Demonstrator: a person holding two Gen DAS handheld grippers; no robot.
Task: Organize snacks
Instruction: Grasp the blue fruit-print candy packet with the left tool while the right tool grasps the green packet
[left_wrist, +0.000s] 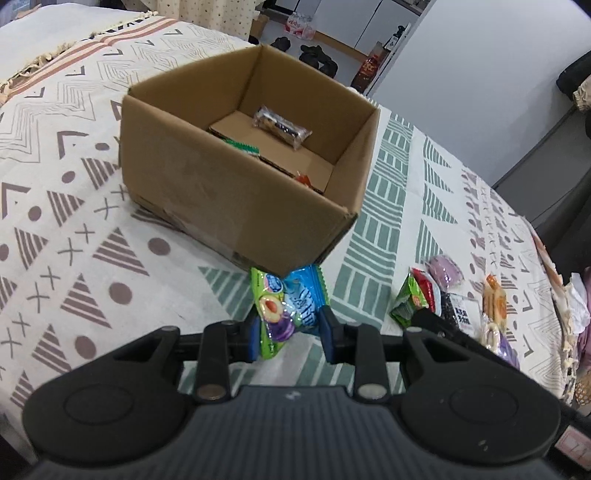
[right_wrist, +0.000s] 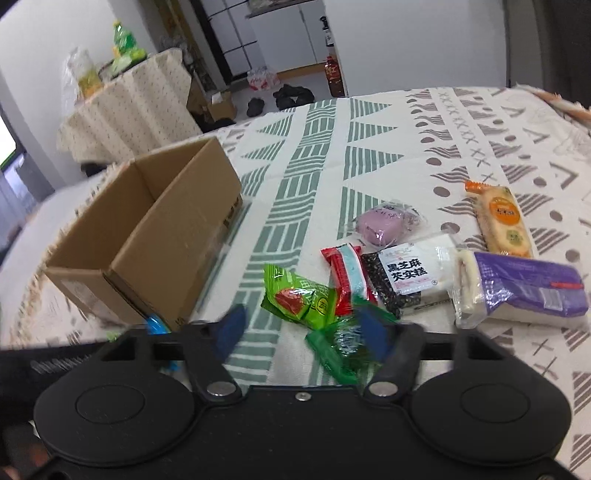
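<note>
An open cardboard box (left_wrist: 240, 206) stands on the patterned cloth, also in the right wrist view (right_wrist: 159, 251). In it lie a clear-wrapped dark snack (left_wrist: 280, 127) and a green packet's edge (left_wrist: 243, 147). My left gripper (left_wrist: 290, 336) is shut on a green and blue plum snack packet (left_wrist: 284, 314), held just in front of the box's near corner. My right gripper (right_wrist: 301, 330) is open over a dark green packet (right_wrist: 343, 343), which lies against the right finger while the left pad stands apart from it. A green packet with a red picture (right_wrist: 299, 301) lies just beyond.
Right of the box lie a red packet (right_wrist: 345, 280), a black sesame cake pack (right_wrist: 406, 275), a purple bun (right_wrist: 380, 223), an orange biscuit pack (right_wrist: 502, 221) and a purple-wrapped cake (right_wrist: 524, 291). The cloth's far edge drops to the floor behind.
</note>
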